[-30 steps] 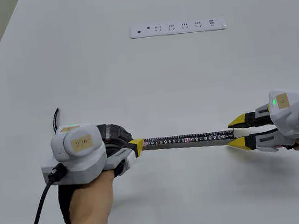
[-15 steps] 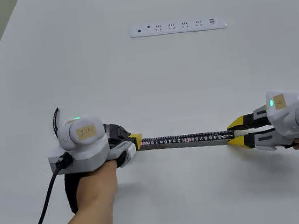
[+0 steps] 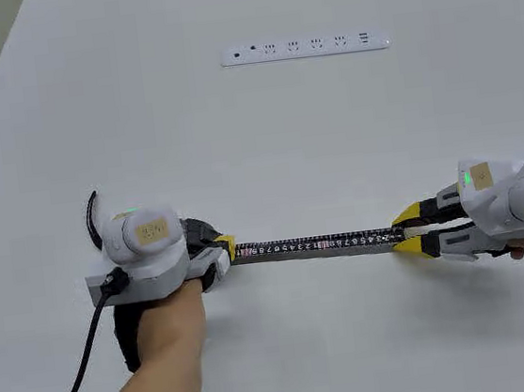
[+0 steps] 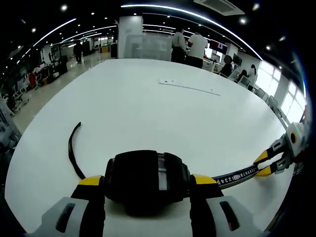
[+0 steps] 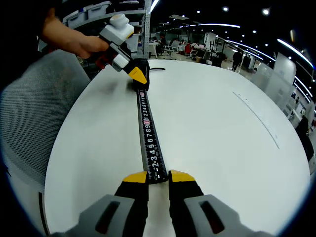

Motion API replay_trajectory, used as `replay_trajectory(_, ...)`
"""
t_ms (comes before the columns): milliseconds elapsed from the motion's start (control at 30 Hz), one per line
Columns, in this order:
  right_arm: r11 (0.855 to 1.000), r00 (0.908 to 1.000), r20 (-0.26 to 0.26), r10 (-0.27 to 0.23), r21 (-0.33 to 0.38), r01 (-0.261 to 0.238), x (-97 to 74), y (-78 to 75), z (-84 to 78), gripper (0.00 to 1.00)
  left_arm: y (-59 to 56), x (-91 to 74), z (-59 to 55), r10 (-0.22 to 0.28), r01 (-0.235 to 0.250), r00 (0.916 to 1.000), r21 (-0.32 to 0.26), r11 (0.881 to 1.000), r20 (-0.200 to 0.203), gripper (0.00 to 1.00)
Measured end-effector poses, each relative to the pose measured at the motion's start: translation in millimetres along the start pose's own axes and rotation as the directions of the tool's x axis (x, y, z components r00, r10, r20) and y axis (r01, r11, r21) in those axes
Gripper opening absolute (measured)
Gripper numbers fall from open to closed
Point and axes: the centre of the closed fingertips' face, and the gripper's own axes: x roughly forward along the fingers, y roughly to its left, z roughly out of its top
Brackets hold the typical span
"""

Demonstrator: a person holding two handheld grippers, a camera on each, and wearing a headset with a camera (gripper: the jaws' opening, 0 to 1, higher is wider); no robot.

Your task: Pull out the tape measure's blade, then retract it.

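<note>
Currently the left claw (image 3: 220, 259) is clamped on the tape measure (image 4: 146, 177). The black body sits between the two yellow-tipped jaws, with one jaw touching each side. The right claw (image 3: 408, 232) is pinched on the free end of the blade (image 3: 315, 245); in the right gripper view the jaws are almost together, with the blade tip caught between the yellow tips.

The blade is out and runs straight from the tape measure across to the right claw, printed scale facing up. It sits low over the white worktop (image 3: 285, 146) (whether it actually touches the surface can't be judged).

The two claws are well apart, one at each end of the blade — left one toward the left side of the head view, right one toward the right edge. A hand (image 3: 167, 316) grips the left gripper from below, and a black cable (image 3: 83, 368) trails off that gripper's rear.

A black strap (image 4: 73, 150) lies curved on the worktop just beside the tape measure. A white power strip (image 3: 305, 48) lies flat on the far side of the worktop, well apart from everything.
</note>
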Motion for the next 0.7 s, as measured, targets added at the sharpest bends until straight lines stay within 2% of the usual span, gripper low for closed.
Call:
replay_trajectory(133,1.000,1.0000,-0.001,0.001,-0.001,-0.001,0.0,0.0,-0.2,0.13,-0.5,-0.1,-0.1,0.007,-0.007,1.0000,0.007,1.000,0.000,0.67)
replay_trajectory(333,1.000,0.9999,-0.012,-0.002,-0.016,0.002,-0.6,-0.7,-0.4,0.13,-0.1,0.5,0.0,0.026,-0.025,0.9993,0.022,0.999,-0.025,0.66)
replay_trajectory(700,1.000,0.9998,-0.019,0.002,-0.018,-0.003,-0.6,-1.0,-1.2,0.13,1.2,-0.4,-1.0,0.023,-0.022,0.9994,0.039,0.999,-0.027,0.62)
